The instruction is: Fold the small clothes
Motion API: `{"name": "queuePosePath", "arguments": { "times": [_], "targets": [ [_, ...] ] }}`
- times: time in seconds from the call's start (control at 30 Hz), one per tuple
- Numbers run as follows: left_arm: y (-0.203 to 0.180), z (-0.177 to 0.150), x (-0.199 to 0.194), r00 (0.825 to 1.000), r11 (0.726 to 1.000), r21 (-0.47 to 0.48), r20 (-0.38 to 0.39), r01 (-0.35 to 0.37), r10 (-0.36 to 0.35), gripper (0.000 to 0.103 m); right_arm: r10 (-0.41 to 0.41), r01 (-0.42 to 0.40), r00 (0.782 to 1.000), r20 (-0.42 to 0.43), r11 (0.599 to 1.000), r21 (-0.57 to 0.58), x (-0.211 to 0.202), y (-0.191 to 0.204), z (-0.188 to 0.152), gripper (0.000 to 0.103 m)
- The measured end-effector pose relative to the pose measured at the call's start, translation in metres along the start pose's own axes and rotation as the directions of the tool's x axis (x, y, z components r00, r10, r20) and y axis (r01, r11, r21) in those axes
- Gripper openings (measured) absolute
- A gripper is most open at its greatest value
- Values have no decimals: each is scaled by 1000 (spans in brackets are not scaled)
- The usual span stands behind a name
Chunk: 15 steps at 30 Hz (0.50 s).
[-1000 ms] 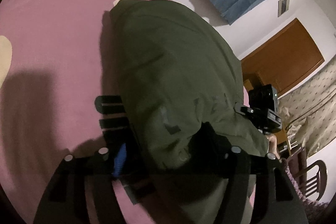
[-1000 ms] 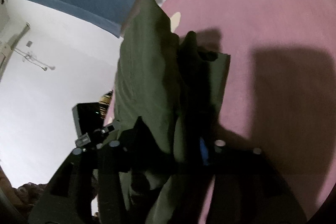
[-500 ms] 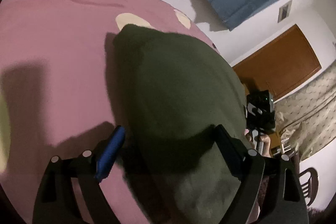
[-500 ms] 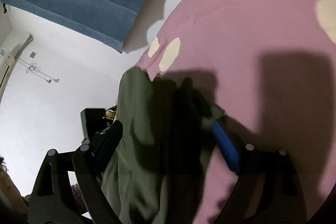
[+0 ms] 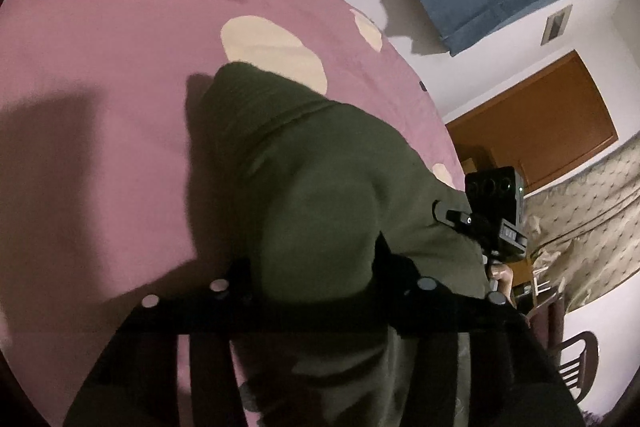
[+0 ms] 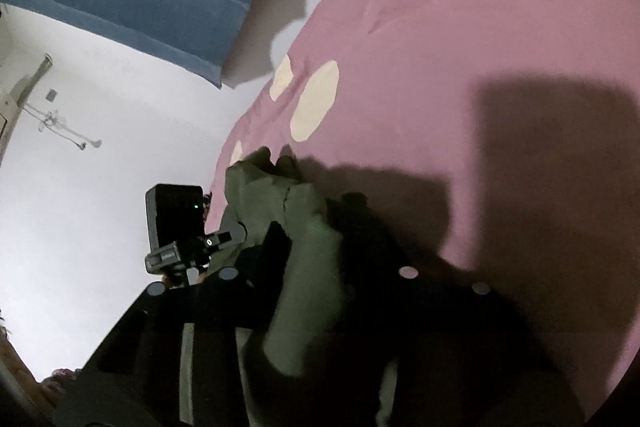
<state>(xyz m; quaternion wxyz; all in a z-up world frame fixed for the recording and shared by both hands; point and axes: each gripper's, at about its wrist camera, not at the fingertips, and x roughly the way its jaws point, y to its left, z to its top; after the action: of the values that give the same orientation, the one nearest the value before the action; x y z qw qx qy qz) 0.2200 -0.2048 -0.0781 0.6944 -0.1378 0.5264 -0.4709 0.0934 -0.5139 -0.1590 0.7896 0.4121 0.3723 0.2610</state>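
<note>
Pink bedspread with cream oval patches (image 5: 100, 75) — bed surface under the work, broad shadows across it.

Dark olive fabric garment (image 5: 320, 195) — bunched and raised off the bed between both tools, far tip hanging toward the sheet; held up at two points, probably to carry one edge over for a fold.

Left gripper (image 5: 312, 275) — fingers pinching the garment, tips buried in cloth.

Right gripper (image 6: 316, 259) — fingers likewise clamped on the garment; tips hidden, garment outline unreadable.

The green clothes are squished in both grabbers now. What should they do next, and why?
Probably lift the green garment a little off the pink bedspread. Both the left gripper and right gripper look shut on bunched cloth, so raising should let it hang straighter.
</note>
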Motion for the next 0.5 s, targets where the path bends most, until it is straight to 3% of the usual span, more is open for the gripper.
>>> {"name": "queuePosePath", "arguments": {
  "times": [0.5],
  "targets": [
    [10,26,-5,999,1000,10,34,8,-8,41,43,-42,997,68,999,-19,3,1,19,28]
  ]
}}
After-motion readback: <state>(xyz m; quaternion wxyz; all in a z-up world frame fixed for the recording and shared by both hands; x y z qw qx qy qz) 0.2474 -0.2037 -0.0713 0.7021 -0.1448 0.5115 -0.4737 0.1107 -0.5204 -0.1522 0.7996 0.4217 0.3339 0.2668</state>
